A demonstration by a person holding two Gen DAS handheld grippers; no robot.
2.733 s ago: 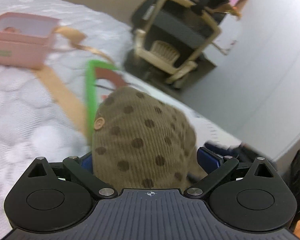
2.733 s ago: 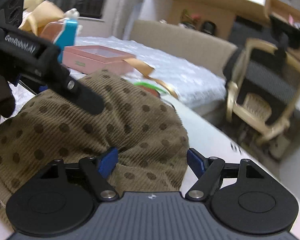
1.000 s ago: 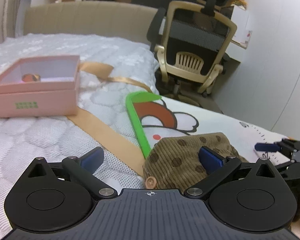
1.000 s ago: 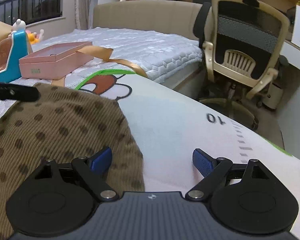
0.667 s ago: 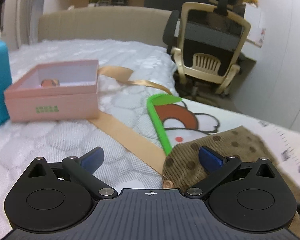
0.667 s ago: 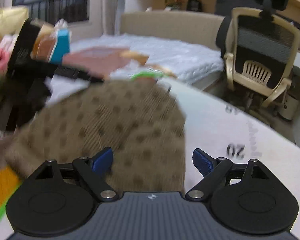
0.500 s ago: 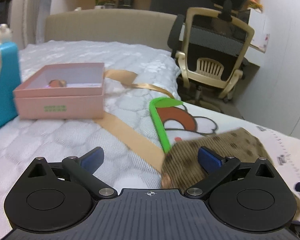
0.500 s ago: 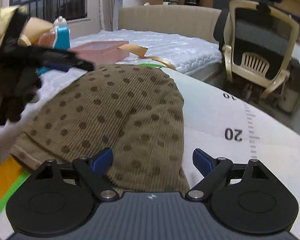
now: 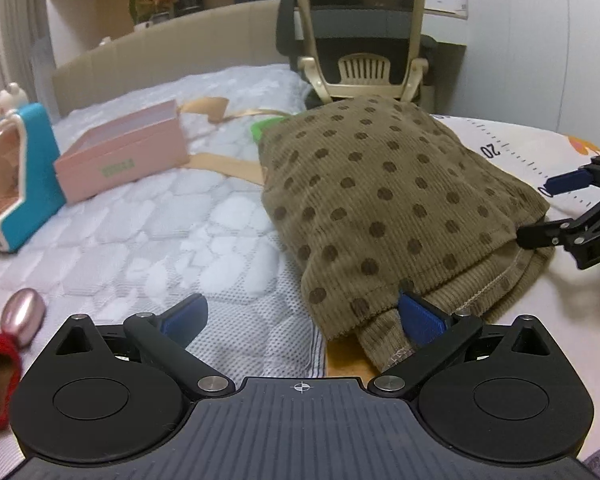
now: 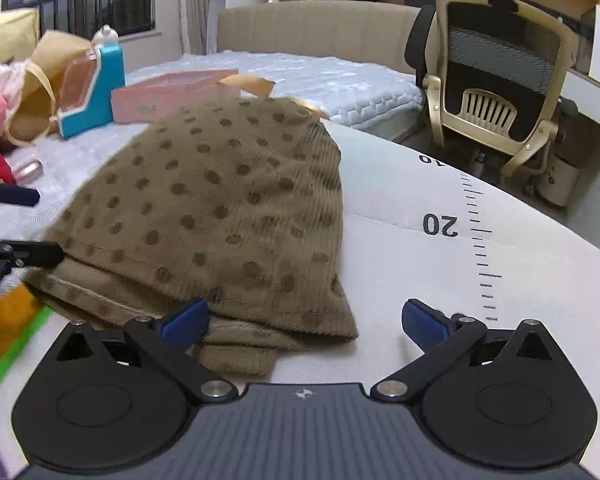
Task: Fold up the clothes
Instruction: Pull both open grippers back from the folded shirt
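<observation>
Left wrist view: folded brown dotted garment point(image 9: 380, 200) lies on the mat; both grippers' jaws spread, released

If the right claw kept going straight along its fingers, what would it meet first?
Probably the brown dotted garment: its folded edge lies by the right claw, against the left finger. The line's right half passes over bare white mat; depth is unclear.

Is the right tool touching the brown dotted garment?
Touching. The right wrist view shows the right tool open, one pad lying against the brown dotted garment.
</observation>
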